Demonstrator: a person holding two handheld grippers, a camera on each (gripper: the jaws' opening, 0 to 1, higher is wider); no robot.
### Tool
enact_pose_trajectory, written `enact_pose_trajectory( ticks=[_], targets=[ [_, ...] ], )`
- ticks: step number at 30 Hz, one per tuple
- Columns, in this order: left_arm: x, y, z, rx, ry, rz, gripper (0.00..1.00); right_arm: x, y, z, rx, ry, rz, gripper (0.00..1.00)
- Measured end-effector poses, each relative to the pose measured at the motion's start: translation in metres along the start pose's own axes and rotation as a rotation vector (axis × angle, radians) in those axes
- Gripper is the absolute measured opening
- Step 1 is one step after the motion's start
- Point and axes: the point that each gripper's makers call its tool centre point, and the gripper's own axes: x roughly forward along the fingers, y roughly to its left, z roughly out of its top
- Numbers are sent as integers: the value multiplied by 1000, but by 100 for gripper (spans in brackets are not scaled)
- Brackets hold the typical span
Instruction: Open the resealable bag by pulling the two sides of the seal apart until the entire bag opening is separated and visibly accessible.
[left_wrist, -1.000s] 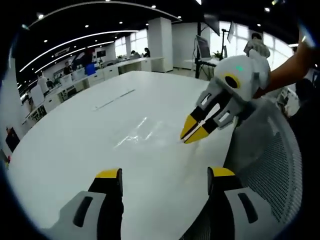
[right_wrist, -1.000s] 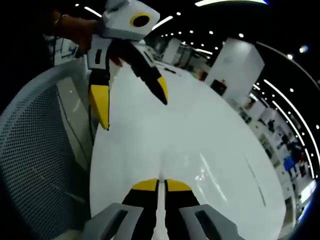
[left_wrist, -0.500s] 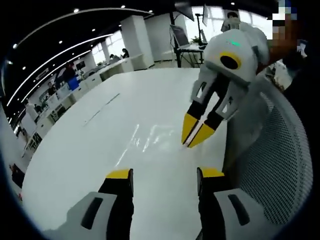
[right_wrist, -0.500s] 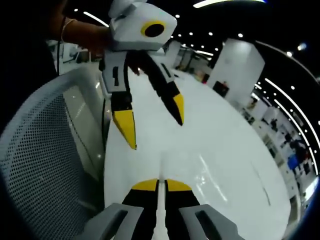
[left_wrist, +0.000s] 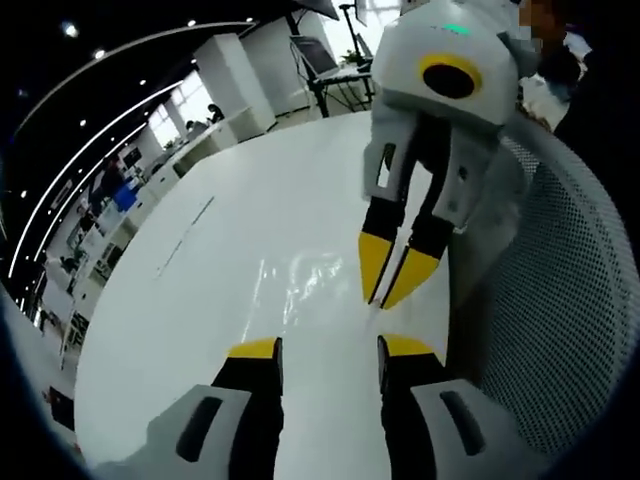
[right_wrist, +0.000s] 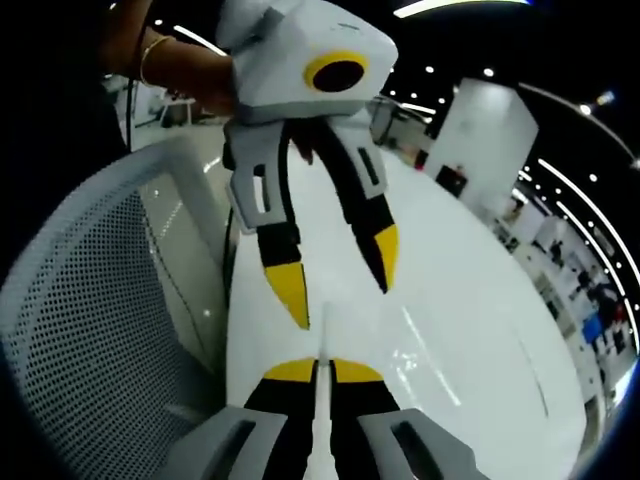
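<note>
the left claw (left_wrist: 327, 350) stood part open over the white bench (left_wrist: 220, 270), its two yellow-tipped jaws apart with bare bench showing between them and nothing held. in the right gripper view the same claw (right_wrist: 340, 275) came in from above, a person's hand (right_wrist: 185, 70) with a bracelet behind it, its jaws spread either side of the thin strip rising from the right claw.

the right claw (right_wrist: 317, 370) was closed, its yellow tips nearly touching, pinched on a thin pale edge of the resealable bag (right_wrist: 322, 340) that ran up between them. in the left gripper view that claw (left_wrist: 393, 278) reached down from the top right, its tips close together and meeting the bench at the right end of the bag (left_wrist: 300, 280). the bag itself was clear plastic, lying flat on the bench just ahead of the left claw, seen mostly as glints and creases; whether its seal was parted could not be told.

a grey mesh chair back (left_wrist: 550, 320) stood just beside the bench edge, on the right in the left gripper view and on the left (right_wrist: 90, 330) in the right gripper view. a thin pale strip (left_wrist: 185, 235) lay farther off on the bench.
</note>
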Motion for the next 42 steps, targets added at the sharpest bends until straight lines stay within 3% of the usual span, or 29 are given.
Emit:
enact_pose_trajectory(
  ticks=[5, 7, 13, 29, 38, 42],
  targets=[
    [1, -2, 1, 15, 2, -10, 26, 0, 1, 0, -1, 1, 3, 0],
    [5, -9, -2, 100, 38, -30, 22, 2, 5, 2, -4, -1, 14, 0],
    [7, -19, -4, 170, 55, -60, 7, 5, 5, 3, -2, -2, 13, 0],
    [8, -21, -12, 162, 61, -80, 0, 11, 0, 4, -13, 8, -19, 2],
    [7, -25, -14, 179, 57, -98, 0, 16, 5, 7, -94, 25, 1, 0],
    [5, -28, -13, 108, 43, -124, 1, 17, 6, 7, -118, 36, 19, 0]
  ],
)
